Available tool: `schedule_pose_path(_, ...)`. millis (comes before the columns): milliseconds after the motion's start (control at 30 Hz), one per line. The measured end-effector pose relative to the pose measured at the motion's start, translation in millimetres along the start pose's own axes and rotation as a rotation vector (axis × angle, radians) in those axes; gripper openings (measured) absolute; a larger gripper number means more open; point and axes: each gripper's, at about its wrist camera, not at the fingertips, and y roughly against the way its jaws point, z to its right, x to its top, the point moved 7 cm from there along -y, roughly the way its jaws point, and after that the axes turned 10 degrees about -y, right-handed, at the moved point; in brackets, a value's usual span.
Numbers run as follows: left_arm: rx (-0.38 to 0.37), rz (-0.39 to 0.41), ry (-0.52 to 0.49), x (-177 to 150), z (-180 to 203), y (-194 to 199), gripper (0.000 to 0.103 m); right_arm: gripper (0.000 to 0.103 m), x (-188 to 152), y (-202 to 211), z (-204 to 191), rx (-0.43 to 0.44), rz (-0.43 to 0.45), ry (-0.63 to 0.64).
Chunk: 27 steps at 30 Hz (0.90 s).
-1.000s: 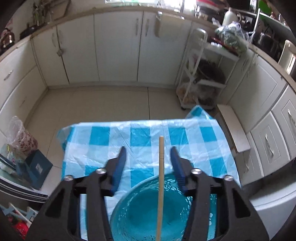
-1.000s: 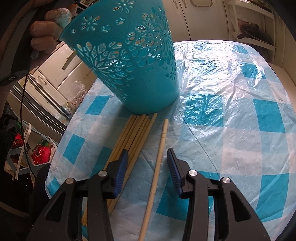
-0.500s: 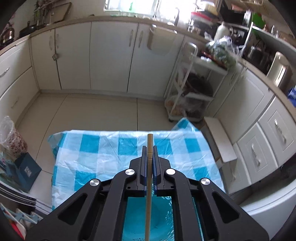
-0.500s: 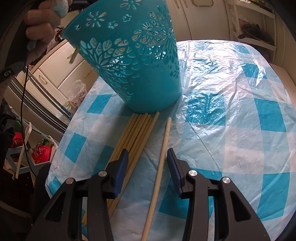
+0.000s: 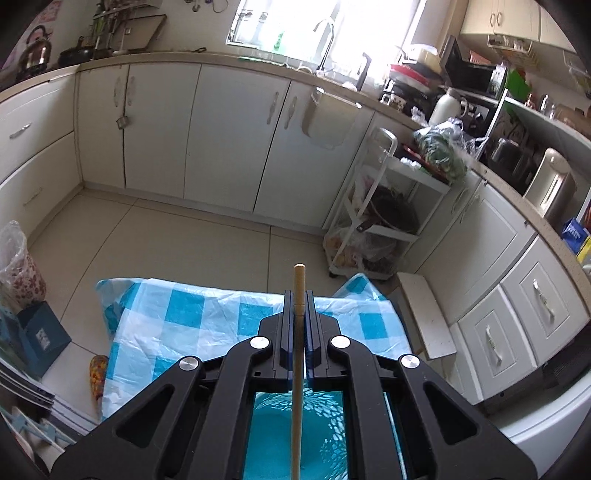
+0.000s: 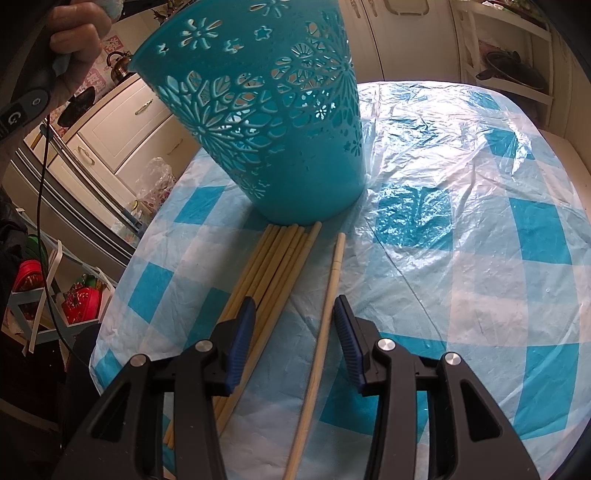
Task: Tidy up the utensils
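Observation:
My left gripper (image 5: 299, 301) is shut on a wooden chopstick (image 5: 297, 369) whose lower end reaches down into the teal cut-out basket (image 5: 273, 443) right below the jaws. In the right wrist view that basket (image 6: 266, 122) stands on the blue checked tablecloth (image 6: 461, 229). A bundle of several chopsticks (image 6: 273, 266) lies in front of it. One single chopstick (image 6: 327, 306) lies apart to their right, passing between the fingers of my right gripper (image 6: 295, 325). The right gripper is open just above the cloth and its pads do not touch the stick.
A person's hand (image 6: 74, 33) holds the left gripper's handle at the upper left, with a cable (image 6: 42, 206) hanging from it. White cabinets (image 5: 229, 129) ring the room. A white rack (image 5: 380, 221) and a step stool (image 5: 424, 317) stand past the table's far edge.
My left gripper closed on the chopstick standing in the basket, then rose and tipped upward, so more of the kitchen shows. The right gripper has not moved.

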Motion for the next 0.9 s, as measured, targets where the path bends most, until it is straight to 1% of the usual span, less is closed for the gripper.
schedule_pose_path(133,0.003,0.061,0.006,9.8,-0.1,12.4,0.005,0.044,-0.2,0.0,0.1,0.000,0.000,-0.001)
schedule_pose_path(200,0.016,0.107,0.002,14.7,0.3,21.4,0.005,0.044,-0.1,0.0,0.0,-0.001,0.001,0.000)
schedule_pose_path(367,0.072,0.234,-0.012,19.9,1.3,44.1,0.005,0.044,0.0,-0.6,-1.1,-0.004,0.002,0.008)
schedule_pose_path(433,0.090,0.264,-0.016,18.3,1.7,49.1,0.005,0.044,0.1,-0.9,-1.4,-0.005,0.002,0.010)
schedule_pose_path(600,0.104,0.296,-0.008,11.3,0.6,52.9,0.005,0.044,-0.6,-0.9,-1.6,-0.008,0.005,0.014)
schedule_pose_path(900,0.108,0.307,0.027,-2.2,-10.7,51.7,0.005,0.044,-0.6,-1.0,-2.1,-0.009,0.005,0.017)
